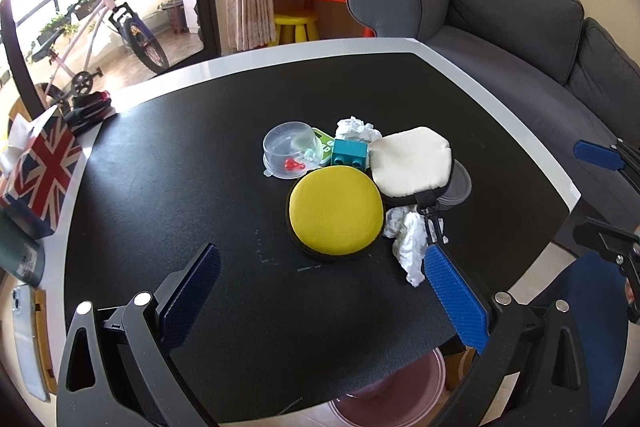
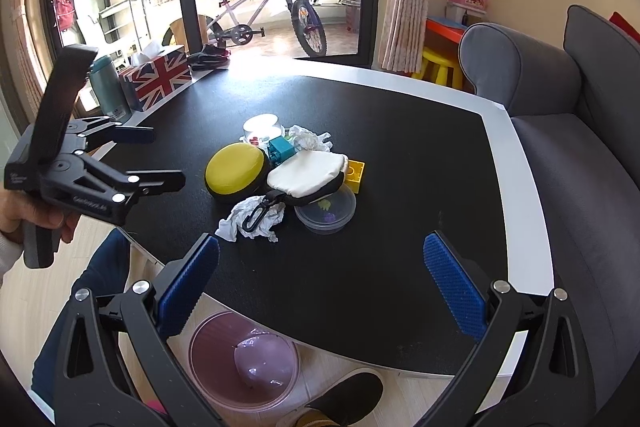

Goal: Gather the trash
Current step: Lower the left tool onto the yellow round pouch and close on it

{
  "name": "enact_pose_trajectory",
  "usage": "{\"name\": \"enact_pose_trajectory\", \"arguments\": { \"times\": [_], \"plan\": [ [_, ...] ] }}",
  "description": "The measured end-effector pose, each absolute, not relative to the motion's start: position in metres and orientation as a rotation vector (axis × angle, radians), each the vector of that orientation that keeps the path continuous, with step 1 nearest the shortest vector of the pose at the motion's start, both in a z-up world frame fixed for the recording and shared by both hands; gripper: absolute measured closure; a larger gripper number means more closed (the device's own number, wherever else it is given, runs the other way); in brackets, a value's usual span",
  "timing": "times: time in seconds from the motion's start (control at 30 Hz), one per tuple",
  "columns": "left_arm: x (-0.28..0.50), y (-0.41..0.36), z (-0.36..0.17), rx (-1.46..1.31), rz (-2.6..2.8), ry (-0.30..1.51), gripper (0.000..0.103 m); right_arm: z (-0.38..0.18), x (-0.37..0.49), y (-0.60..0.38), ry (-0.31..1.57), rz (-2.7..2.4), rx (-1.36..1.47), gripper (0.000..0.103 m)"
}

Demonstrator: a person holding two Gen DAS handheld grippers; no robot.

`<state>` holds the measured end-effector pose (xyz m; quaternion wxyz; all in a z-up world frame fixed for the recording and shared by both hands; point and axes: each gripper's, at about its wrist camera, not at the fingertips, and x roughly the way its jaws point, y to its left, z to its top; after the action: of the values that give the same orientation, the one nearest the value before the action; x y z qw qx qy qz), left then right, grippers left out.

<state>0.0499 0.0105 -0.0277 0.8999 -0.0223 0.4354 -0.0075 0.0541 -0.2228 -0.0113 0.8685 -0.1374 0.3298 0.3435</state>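
Note:
A crumpled white tissue (image 1: 408, 243) lies on the black table mat near the front; it also shows in the right wrist view (image 2: 250, 219). A second crumpled tissue (image 1: 356, 129) sits behind the pile, also seen from the right (image 2: 310, 139). A pink trash bin (image 2: 244, 359) stands on the floor below the table's near edge. My left gripper (image 1: 320, 291) is open and empty, its right pad beside the near tissue. My right gripper (image 2: 320, 279) is open and empty, hovering over the table's front.
A yellow round pouch (image 1: 336, 213), a white pouch (image 1: 412, 161), a teal brick (image 1: 350, 155), a yellow brick (image 2: 354, 173) and clear plastic containers (image 1: 290, 149) (image 2: 326, 211) cluster mid-table. A Union Jack tissue box (image 1: 40, 167) stands left. A grey sofa (image 1: 520, 39) is right.

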Motion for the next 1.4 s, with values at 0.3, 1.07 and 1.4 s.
{"name": "enact_pose_trajectory", "arguments": {
  "times": [0.3, 1.07, 1.4],
  "plan": [
    [0.095, 0.021, -0.04, -0.171, -0.017, 1.013, 0.005, -0.009, 0.061, -0.23, 0.707, 0.714, -0.282, 0.003],
    [0.129, 0.028, -0.079, -0.468, 0.072, 1.172, 0.014, -0.009, 0.073, -0.234, 0.736, 0.708, -0.284, 0.003],
    [0.126, 0.03, -0.069, -0.443, 0.061, 1.138, 0.031, -0.009, 0.073, -0.23, 0.74, 0.708, -0.29, 0.003]
  ]
}}
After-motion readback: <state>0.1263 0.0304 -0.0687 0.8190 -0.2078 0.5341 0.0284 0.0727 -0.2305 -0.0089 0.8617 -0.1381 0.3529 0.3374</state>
